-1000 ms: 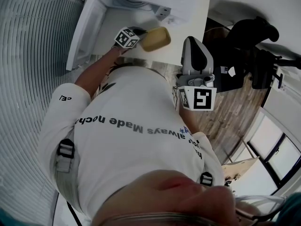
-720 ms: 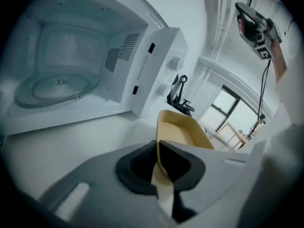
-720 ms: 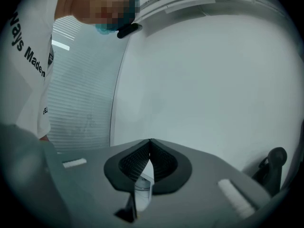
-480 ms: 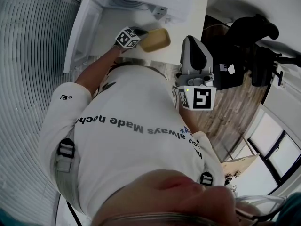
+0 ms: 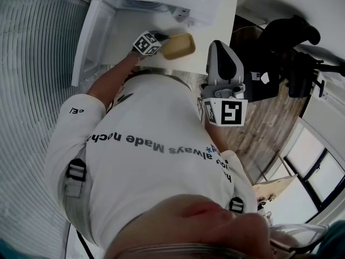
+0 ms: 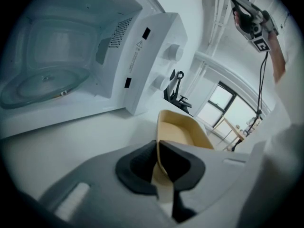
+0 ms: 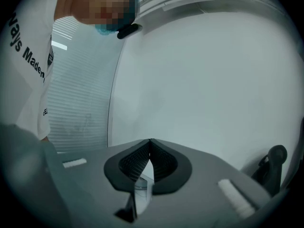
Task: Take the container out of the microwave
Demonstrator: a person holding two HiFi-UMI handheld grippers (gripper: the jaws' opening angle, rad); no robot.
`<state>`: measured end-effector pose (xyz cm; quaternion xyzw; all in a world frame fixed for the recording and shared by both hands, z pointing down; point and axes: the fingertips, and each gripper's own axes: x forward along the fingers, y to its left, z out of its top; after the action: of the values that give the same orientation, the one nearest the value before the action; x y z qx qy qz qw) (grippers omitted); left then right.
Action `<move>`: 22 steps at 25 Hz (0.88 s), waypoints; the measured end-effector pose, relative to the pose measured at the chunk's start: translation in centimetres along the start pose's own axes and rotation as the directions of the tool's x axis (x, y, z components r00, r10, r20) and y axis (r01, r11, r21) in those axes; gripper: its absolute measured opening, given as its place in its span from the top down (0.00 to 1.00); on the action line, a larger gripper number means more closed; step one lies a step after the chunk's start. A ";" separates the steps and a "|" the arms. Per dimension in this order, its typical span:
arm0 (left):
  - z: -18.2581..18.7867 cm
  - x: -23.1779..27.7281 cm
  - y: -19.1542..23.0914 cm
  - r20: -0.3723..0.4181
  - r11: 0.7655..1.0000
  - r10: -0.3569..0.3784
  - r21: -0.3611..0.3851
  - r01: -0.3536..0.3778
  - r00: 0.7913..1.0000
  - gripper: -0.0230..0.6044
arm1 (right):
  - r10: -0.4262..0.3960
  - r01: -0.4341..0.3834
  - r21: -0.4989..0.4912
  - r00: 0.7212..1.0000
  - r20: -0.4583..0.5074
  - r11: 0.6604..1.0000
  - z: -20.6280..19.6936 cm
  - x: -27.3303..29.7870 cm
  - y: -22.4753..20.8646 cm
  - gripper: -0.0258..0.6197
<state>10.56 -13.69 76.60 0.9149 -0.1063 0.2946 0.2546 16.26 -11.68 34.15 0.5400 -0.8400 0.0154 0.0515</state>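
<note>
Grip of left gripper [image 6: 157, 145] on container [image 6: 183, 133]: jaws nearly together, pads pinching only the thin near wall. Holds the tan, open-topped container outside the microwave [image 6: 80, 46], in front of its knob panel and over the white counter [image 6: 66, 141]. Cannot tell whether the base touches the counter. From the head view, puts the container [image 5: 179, 45] just right of the left gripper's marker cube [image 5: 145, 43], near the counter's front edge, right of the open oven mouth.

Right gripper [image 7: 149, 141]: closed, tips meeting, nothing between them. Points at a bare white wall [image 7: 204, 80]. Hangs at the person's right side in the head view [image 5: 217, 46], raised in front of the white shirt [image 5: 151, 144], well apart from container and microwave. Appears also high at the right of the left gripper view, beside a sleeve.

Microwave: door [image 5: 89, 42] swung wide to the left, glass turntable [image 6: 40, 82] lying in the cavity, two knobs [image 6: 173, 52] on the panel.

Farther out: wooden floor [image 5: 264, 134] right of the counter, dark chair [image 5: 288, 36] beyond it, window [image 6: 223, 99] past the container in the left gripper view.
</note>
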 end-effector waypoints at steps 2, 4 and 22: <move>-0.1 0.2 -0.1 -0.002 1.000 -0.006 0.004 0.006 1.000 0.93 | -0.001 0.001 0.001 1.000 -0.002 1.000 -0.1 0.1 -0.1 0.96; -0.3 0.4 -0.1 -0.006 1.000 -0.011 0.007 0.011 1.000 0.93 | -0.002 0.002 0.003 1.000 -0.001 1.000 -0.1 0.2 -0.2 0.96; 1.5 -0.9 0.3 0.089 0.998 0.055 0.007 -0.056 0.994 0.80 | 0.004 -0.004 0.006 1.000 0.013 1.000 0.1 0.2 0.1 0.96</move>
<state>10.46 -14.71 75.18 0.9249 -0.1417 0.2611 0.2372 16.09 -11.78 34.11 0.5387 -0.8412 0.0147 0.0444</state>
